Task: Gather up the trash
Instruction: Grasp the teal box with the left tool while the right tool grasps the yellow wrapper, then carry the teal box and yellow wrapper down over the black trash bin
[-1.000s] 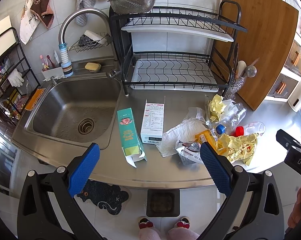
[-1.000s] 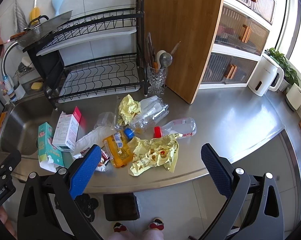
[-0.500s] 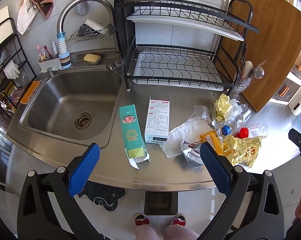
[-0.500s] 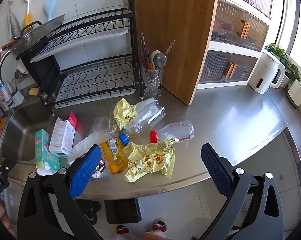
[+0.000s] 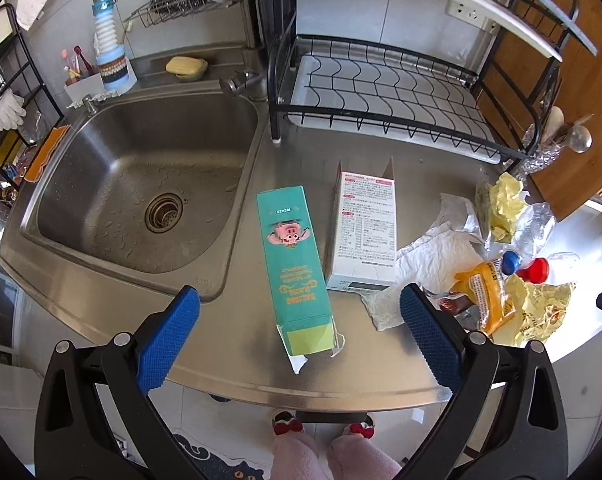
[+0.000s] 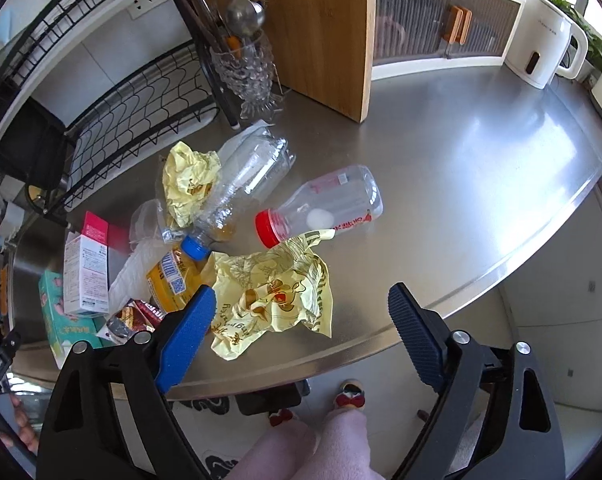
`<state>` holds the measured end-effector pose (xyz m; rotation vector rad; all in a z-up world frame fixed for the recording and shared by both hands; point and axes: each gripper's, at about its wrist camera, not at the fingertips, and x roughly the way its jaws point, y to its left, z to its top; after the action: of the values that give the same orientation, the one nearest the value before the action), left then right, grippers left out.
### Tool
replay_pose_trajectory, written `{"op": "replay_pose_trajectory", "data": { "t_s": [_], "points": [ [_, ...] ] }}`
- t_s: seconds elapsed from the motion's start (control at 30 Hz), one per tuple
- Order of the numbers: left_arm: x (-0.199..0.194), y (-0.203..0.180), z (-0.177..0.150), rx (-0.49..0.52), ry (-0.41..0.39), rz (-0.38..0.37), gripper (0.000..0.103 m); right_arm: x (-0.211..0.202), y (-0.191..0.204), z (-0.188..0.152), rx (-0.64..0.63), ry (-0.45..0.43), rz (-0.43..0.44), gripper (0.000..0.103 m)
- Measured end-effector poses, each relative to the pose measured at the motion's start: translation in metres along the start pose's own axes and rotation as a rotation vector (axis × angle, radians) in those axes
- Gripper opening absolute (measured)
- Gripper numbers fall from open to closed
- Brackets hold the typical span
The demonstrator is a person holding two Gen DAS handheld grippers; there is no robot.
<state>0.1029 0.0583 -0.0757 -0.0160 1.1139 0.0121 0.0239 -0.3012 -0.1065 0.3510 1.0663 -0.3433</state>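
The trash lies in a loose heap on the steel counter. Nearest your right gripper is a crumpled yellow wrapper, spread between and just ahead of its blue pads; the left pad overlaps the wrapper's edge in the view, though you cannot tell if it touches. The jaws have just been closing a little, yet stand wide apart and pinch nothing.

Around the wrapper: a red-capped bottle on its side just beyond, a crushed clear bottle with a blue cap, an orange packet, a second yellow wad, white paper and a dark snack wrapper. Behind stand a glass utensil holder, a wooden board and a white kettle.

Only the left wrist view shows the sink and the dish rack fully — and the teal carton lying flat near the counter's front edge, a white box just beside it. Your left gripper hangs spread wide over the teal carton's near end, its pads clear on either side, holding nothing.
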Motion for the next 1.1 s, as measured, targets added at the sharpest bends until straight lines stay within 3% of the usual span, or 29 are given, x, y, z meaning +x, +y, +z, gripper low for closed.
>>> {"op": "replay_pose_trajectory", "data": {
  "t_s": [0.13,0.33,0.57,0.7,0.8,0.87,0.9,0.93,0.97,1.1],
  "points": [
    [0.024,0.007,0.005,-0.024,0.041,0.013,0.092,0.026,0.000,0.006,0.014,0.055,-0.022,0.073],
    [0.050,0.020,0.014,-0.066,0.094,0.007,0.086,0.054,0.004,0.008,0.026,0.104,0.014,0.072],
    [0.084,0.023,0.013,-0.071,0.185,0.035,0.063,0.085,0.013,0.001,0.017,0.167,0.015,0.068],
    [0.092,0.020,0.004,-0.052,0.214,0.041,0.057,0.091,0.014,0.000,0.011,0.163,0.004,0.066],
    [0.099,0.019,0.000,-0.051,0.241,0.037,0.043,0.094,0.015,0.001,0.003,0.163,0.005,0.059],
    [0.100,0.019,-0.001,-0.047,0.241,0.030,0.037,0.095,0.016,0.000,0.000,0.159,-0.002,0.046],
    [0.100,0.019,-0.001,-0.046,0.240,0.032,0.037,0.096,0.016,0.000,0.001,0.159,-0.006,0.041],
    [0.099,0.018,-0.002,-0.043,0.240,0.033,0.037,0.096,0.016,-0.001,0.003,0.160,-0.013,0.027],
    [0.099,0.018,-0.002,-0.042,0.240,0.030,0.036,0.096,0.015,-0.001,0.002,0.158,-0.022,0.021],
    [0.090,0.016,-0.004,-0.032,0.219,0.035,0.036,0.091,0.011,-0.005,0.005,0.144,-0.016,0.012]
  ]
}}
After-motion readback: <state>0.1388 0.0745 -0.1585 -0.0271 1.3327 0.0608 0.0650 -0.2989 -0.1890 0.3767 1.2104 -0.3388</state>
